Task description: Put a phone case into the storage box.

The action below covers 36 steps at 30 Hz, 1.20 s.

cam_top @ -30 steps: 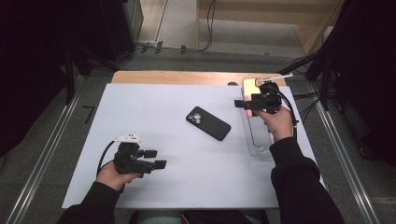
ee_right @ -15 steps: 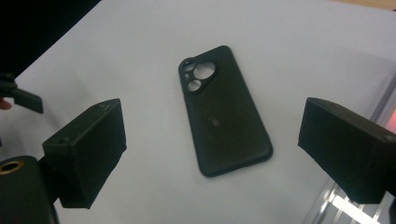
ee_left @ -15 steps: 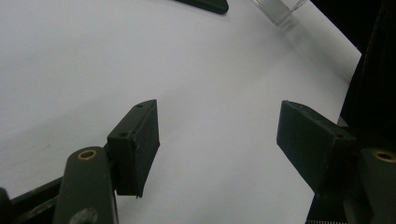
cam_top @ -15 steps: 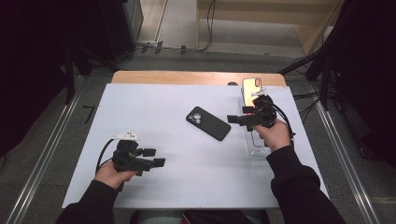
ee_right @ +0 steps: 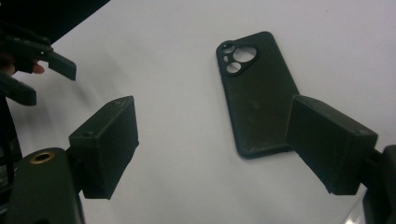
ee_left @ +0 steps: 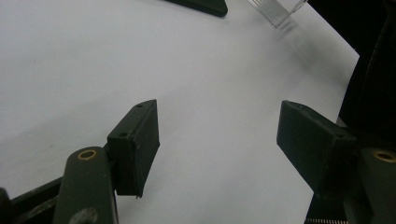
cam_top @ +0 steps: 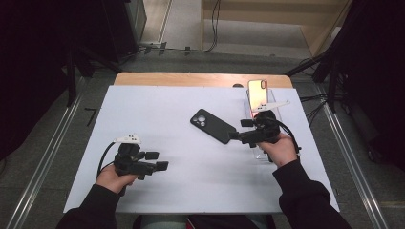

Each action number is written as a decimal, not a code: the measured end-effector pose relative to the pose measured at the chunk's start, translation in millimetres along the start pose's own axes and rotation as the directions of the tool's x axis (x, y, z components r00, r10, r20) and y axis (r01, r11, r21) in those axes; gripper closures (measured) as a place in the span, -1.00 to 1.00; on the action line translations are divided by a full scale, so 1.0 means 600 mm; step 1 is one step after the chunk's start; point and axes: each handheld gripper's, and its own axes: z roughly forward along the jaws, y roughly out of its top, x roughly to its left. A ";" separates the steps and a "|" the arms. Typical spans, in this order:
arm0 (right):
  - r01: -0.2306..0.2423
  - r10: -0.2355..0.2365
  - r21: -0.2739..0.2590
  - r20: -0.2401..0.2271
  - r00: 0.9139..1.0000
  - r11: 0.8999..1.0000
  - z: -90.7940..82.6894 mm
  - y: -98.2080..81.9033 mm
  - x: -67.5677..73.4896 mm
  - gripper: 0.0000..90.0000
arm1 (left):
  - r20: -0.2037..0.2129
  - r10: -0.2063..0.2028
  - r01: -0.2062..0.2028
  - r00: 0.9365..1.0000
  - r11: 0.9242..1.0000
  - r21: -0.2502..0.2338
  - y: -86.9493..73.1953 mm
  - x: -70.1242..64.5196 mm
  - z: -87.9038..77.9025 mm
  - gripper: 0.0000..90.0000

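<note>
Phone case (cam_top: 213, 126) in dark, matte plastic or rubber, lying flat and back-up near the middle of the white desk (cam_top: 157, 109), camera cutout pointing away from the person. It looks super light and a bit bendy, so not fragile, but it's thin and sits flush on the desk, so getting under it is the tricky part. I'd pinch across the two long edges near the plain end, well away from the cutout, where the wall is floppier. The right tongs (cam_top: 239, 130) are wide open just beside that plain end, holding nothing. The left tongs (cam_top: 157, 160) sit well apart near the front left of the desk, also wide open and empty.
</note>
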 end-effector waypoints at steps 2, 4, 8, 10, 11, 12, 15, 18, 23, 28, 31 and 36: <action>0.003 -0.003 0.004 -0.012 1.000 1.000 0.003 -0.006 0.004 -0.65 | 0.002 0.001 -0.001 1.000 1.000 -0.002 -0.001 0.000 -0.001 -0.32; 0.007 -0.007 0.008 -0.019 1.000 1.000 0.005 -0.011 0.007 -0.65 | 0.000 0.001 -0.001 1.000 1.000 -0.004 -0.002 -0.001 -0.003 -0.32; 0.018 -0.018 0.020 -0.029 0.999 1.000 0.007 -0.023 0.017 -0.65 | -0.002 0.001 -0.001 1.000 1.000 -0.009 -0.004 -0.002 -0.006 -0.32; 0.026 -0.025 0.022 -0.039 0.999 0.999 0.006 -0.028 0.022 -0.65 | -0.005 0.002 -0.002 1.000 1.000 -0.010 -0.006 -0.003 -0.008 -0.32; 0.031 -0.030 0.022 -0.048 0.998 0.999 0.006 -0.031 0.025 -0.65 | -0.004 -0.001 0.001 1.000 1.000 -0.012 -0.006 -0.003 -0.009 -0.32; 0.035 -0.033 0.026 -0.052 0.998 0.999 0.005 -0.035 0.029 -0.65 | -0.005 -0.001 0.001 1.000 1.000 -0.012 -0.007 -0.003 -0.010 -0.32; 0.046 -0.044 0.032 -0.063 0.997 0.998 0.002 -0.045 0.037 -0.65 | -0.005 0.002 -0.002 1.000 1.000 -0.019 -0.007 -0.004 -0.011 -0.32; 0.054 -0.051 0.037 -0.075 0.996 0.998 -0.001 -0.058 0.044 -0.65 | -0.004 0.005 -0.005 1.000 1.000 -0.016 -0.005 -0.006 -0.010 -0.32; 0.071 -0.067 0.046 -0.087 0.994 0.996 -0.007 -0.081 0.052 -0.65 | 0.000 0.011 -0.011 1.000 1.000 -0.016 -0.008 -0.007 -0.012 -0.32; 0.078 -0.071 0.063 -0.099 0.993 0.995 -0.008 -0.104 0.051 -0.65 | -0.002 0.010 -0.010 1.000 1.000 -0.017 -0.009 -0.006 -0.014 -0.32; 0.081 -0.073 0.078 -0.095 0.993 0.994 -0.006 -0.113 0.049 -0.65 | -0.001 0.008 -0.008 1.000 1.000 -0.017 -0.010 -0.006 -0.015 -0.32; 0.076 -0.068 0.082 -0.096 0.993 0.994 -0.006 -0.118 0.046 -0.65 | -0.002 0.011 -0.011 1.000 1.000 -0.017 -0.011 -0.006 -0.015 -0.32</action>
